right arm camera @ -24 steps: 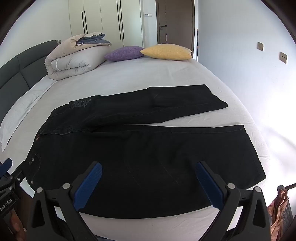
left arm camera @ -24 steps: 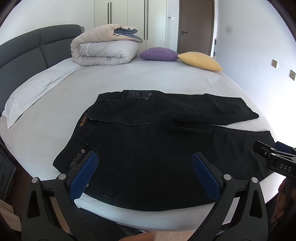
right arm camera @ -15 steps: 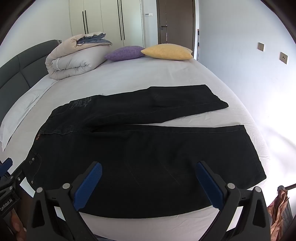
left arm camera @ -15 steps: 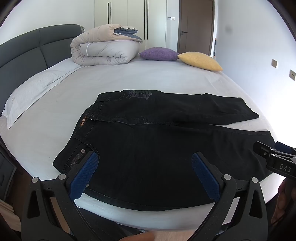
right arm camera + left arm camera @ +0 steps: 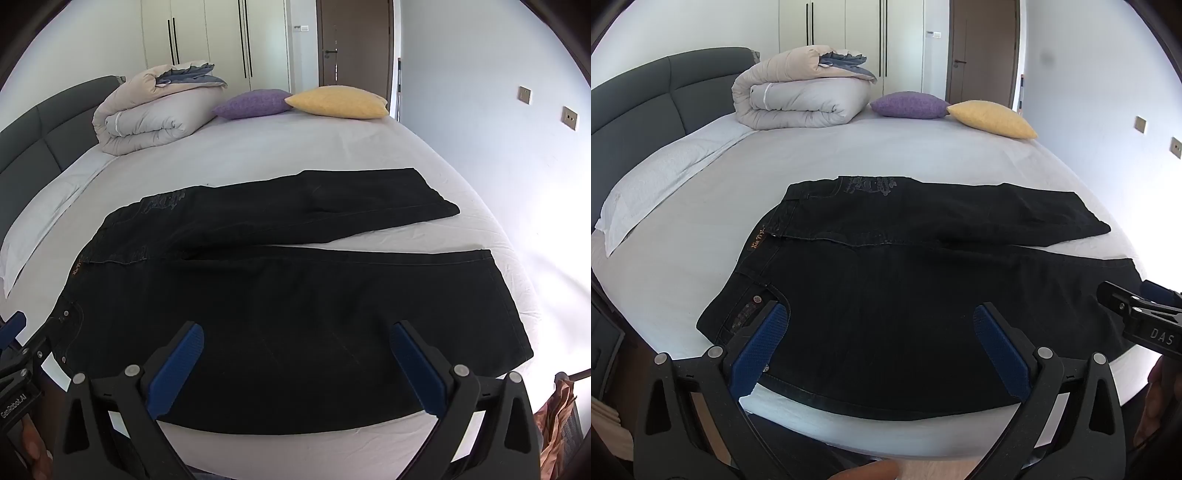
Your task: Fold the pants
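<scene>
Black pants (image 5: 905,295) lie flat on the white bed (image 5: 849,155), waistband to the left, both legs spread to the right with a gap between them. They also show in the right wrist view (image 5: 295,288). My left gripper (image 5: 882,332) is open and empty, held above the near edge by the waist. My right gripper (image 5: 295,347) is open and empty, above the near leg. The right gripper's body shows in the left wrist view (image 5: 1137,321); the left gripper's body shows in the right wrist view (image 5: 14,354).
A folded duvet (image 5: 801,96), a purple cushion (image 5: 908,105) and a yellow cushion (image 5: 993,118) lie at the far side. A grey headboard (image 5: 639,99) and a white pillow (image 5: 665,173) are on the left. A wall stands to the right.
</scene>
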Demonstrator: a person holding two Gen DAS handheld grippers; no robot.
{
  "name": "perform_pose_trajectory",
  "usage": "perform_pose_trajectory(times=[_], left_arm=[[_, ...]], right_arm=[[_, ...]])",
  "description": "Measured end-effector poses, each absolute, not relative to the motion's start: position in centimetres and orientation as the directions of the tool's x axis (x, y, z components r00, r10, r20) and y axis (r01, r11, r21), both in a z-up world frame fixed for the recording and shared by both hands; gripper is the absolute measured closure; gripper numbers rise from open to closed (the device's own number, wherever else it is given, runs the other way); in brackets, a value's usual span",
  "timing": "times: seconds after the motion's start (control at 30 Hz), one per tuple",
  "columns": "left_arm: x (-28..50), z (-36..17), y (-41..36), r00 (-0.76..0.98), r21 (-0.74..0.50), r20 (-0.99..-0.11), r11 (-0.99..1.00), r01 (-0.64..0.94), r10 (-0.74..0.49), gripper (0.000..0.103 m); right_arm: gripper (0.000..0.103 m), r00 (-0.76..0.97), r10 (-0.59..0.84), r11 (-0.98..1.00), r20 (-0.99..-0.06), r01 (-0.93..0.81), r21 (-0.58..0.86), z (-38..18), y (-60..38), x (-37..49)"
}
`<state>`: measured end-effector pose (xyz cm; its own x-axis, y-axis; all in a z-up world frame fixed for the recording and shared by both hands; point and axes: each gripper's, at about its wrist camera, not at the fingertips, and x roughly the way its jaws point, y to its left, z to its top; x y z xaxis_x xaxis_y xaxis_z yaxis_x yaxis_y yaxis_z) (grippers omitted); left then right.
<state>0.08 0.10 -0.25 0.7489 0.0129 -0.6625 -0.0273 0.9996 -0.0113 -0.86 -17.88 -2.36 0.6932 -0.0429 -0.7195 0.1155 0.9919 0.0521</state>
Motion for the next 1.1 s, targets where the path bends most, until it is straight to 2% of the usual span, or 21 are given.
perform_pose_trajectory(times=[0.47, 0.57, 0.67, 0.77, 0.9, 1.0, 1.03, 1.1], left_arm=[[3.6, -2.0, 2.4, 0.736, -0.005, -0.676, 1.0, 0.004, -0.007, 0.0], [6.3, -2.2, 4.0, 0.737, -0.018, -0.675, 1.0, 0.025, -0.031, 0.0], [10.0, -2.2, 5.6, 0.74, 0.021, -0.672, 0.998, 0.053, -0.025, 0.0], [14.2, -2.6, 7.3, 0.728, 0.008, -0.682, 0.994, 0.111, -0.075, 0.0], [21.4, -3.5, 9.2, 0.655, 0.084, -0.755, 0.988, 0.132, -0.023, 0.0], [28.1, -3.7, 11.1, 0.606, 0.023, -0.788, 0.98, 0.199, -0.105, 0.0], [30.3, -3.6, 11.3, 0.611, 0.044, -0.783, 0.971, 0.235, -0.112, 0.0], [34.0, -3.8, 11.5, 0.601, 0.099, -0.792, 0.948, 0.303, -0.109, 0.0]], right_arm=[[0.0, 0.663, 0.002, 0.999, -0.749, 0.039, 0.037, -3.5, -17.1, 1.9], [0.0, 0.668, 0.075, 0.997, -0.74, -0.033, 0.072, -3.3, -16.8, 3.1], [0.0, 0.684, 0.139, 0.99, -0.716, -0.114, 0.083, -2.7, -16.7, 4.6], [0.0, 0.699, 0.19, 0.978, -0.69, -0.2, 0.067, -1.9, -16.9, 6.5], [0.0, 0.682, 0.265, 0.952, -0.681, -0.296, 0.073, -1.3, -18.0, 9.4], [0.011, 0.622, 0.371, 0.905, -0.69, -0.409, 0.118, -1.2, -18.9, 11.6], [0.017, 0.609, 0.384, 0.893, -0.694, -0.436, 0.111, -1.3, -19.0, 12.2], [0.023, 0.59, 0.399, 0.874, -0.702, -0.477, 0.096, -1.7, -19.5, 13.4]])
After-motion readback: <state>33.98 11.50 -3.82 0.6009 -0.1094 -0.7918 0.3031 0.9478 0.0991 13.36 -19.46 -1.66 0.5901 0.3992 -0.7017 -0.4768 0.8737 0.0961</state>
